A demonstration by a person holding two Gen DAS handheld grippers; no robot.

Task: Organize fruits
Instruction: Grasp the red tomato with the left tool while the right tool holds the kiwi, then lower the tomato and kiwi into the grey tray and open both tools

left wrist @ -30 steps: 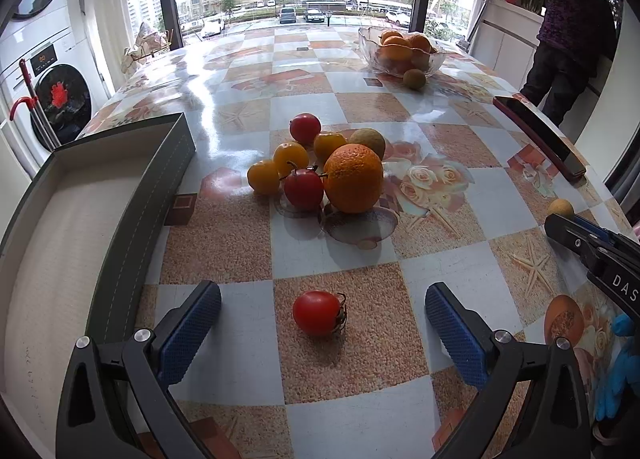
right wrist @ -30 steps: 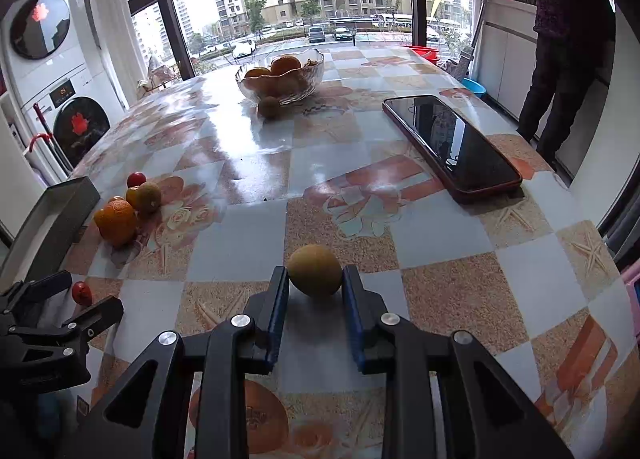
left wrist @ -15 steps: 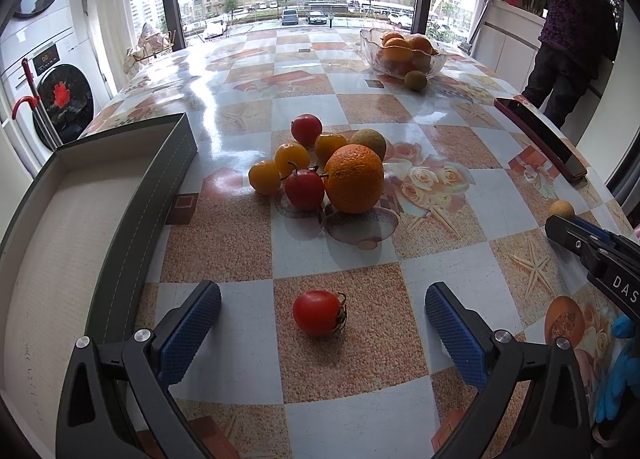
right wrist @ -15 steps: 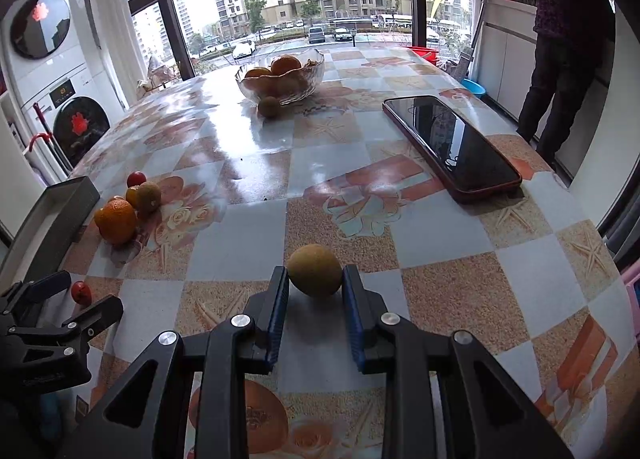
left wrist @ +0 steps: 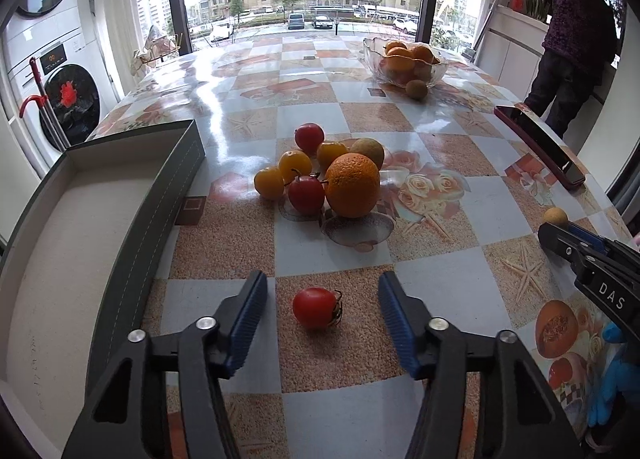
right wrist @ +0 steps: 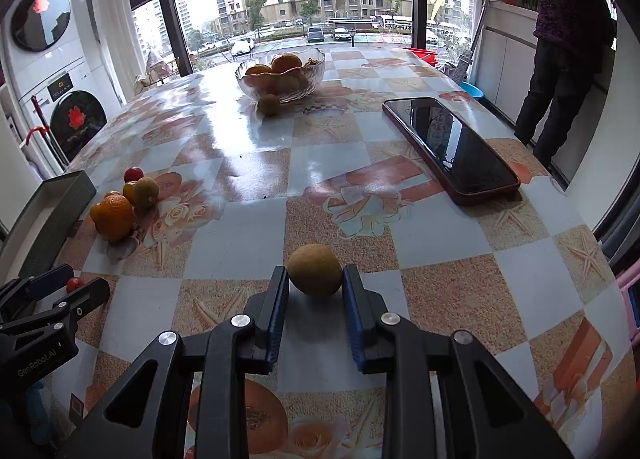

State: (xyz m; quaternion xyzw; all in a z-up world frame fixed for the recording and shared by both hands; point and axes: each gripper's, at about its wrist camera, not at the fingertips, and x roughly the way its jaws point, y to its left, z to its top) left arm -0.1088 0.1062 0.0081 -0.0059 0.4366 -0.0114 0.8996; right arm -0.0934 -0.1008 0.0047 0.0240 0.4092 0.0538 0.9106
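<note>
Small red tomato (left wrist: 315,307) with a dark stalk sits on the counter (left wrist: 360,115), dead centre between the ribbed blue pads of the left gripper (left wrist: 322,317) — and those jaws are closing in on it, a clear gap on both sides, nothing touching yet! Over on the other side, the right gripper (right wrist: 315,291) is clamped on a dull tan, rough-skinned round fruit (right wrist: 315,269), both blue pads pressed to its flanks, the fruit resting on the glossy checked tablecloth.

Up ahead of the left gripper, a tight cluster: one big pebbly orange (left wrist: 352,184), two more smooth red tomatoes (left wrist: 306,192), three little yellow tomatoes (left wrist: 269,182), and one greenish-yellow round fruit (left wrist: 370,149) tucked behind the orange. Seven in the huddle.

To the left, one long grey cardboard box (left wrist: 132,215) with a pale lining, open-topped, its wall near the cluster. Far end of the counter, one scalloped clear glass bowl (right wrist: 280,77) piled with oranges, a single brownish fruit just beside it. One dark phone (right wrist: 450,147) in a red case lies flat at right.
</note>
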